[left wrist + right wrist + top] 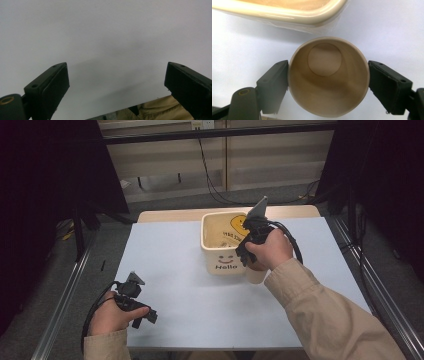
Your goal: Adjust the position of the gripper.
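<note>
Right gripper clamps an empty paper cup mid-frame, just below the bin; over-squeeze might buckle it; left gripper wide, idle.

Cream bin with black smiley print, tan cup, pale-blue tabletop.

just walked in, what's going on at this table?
A person works two handheld grippers over a white table. The right gripper has its jaws on either side of an empty paper cup, touching its rim, right beside a cream bin marked "Hello". The left gripper is open, holding nothing, near the table's front-left edge. Whether the cup is headed into the bin can't be told.
</note>
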`<action>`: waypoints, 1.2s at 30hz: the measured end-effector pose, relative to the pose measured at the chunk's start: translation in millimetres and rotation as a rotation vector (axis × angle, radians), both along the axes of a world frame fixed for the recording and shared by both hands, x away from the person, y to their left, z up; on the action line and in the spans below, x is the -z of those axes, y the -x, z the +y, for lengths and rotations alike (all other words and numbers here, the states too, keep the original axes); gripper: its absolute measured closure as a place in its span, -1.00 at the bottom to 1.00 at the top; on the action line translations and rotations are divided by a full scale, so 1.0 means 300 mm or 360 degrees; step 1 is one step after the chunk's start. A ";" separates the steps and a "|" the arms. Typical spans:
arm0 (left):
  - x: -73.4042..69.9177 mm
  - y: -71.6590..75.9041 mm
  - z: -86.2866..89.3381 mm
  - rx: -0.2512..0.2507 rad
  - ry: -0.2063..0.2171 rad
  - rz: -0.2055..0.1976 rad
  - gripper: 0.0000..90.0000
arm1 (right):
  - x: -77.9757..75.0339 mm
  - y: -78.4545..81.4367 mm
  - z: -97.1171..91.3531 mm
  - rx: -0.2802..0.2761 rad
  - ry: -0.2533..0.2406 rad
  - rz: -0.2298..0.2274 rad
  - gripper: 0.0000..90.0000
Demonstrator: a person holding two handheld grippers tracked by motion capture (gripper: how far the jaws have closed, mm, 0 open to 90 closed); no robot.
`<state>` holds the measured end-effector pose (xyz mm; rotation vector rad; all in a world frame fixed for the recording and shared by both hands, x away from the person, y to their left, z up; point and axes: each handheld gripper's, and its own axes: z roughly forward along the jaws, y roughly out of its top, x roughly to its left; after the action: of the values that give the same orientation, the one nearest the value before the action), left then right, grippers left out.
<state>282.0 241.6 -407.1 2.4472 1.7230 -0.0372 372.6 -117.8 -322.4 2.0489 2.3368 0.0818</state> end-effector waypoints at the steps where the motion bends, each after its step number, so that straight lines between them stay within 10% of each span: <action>1: 0.001 0.001 -0.002 -0.0016 0.0006 -0.0007 -0.88 | -0.012 -0.001 -0.003 -0.0010 -0.0005 -0.0004 -0.56; 36: 0.003 0.002 -0.006 -0.0004 0.0032 0.0024 -0.88 | -0.395 -0.071 -0.038 -0.0040 0.0011 -0.0081 -0.56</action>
<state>281.5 239.7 -408.0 2.4372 1.7231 -0.0726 394.0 -129.0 -203.9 1.9903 2.3302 0.1248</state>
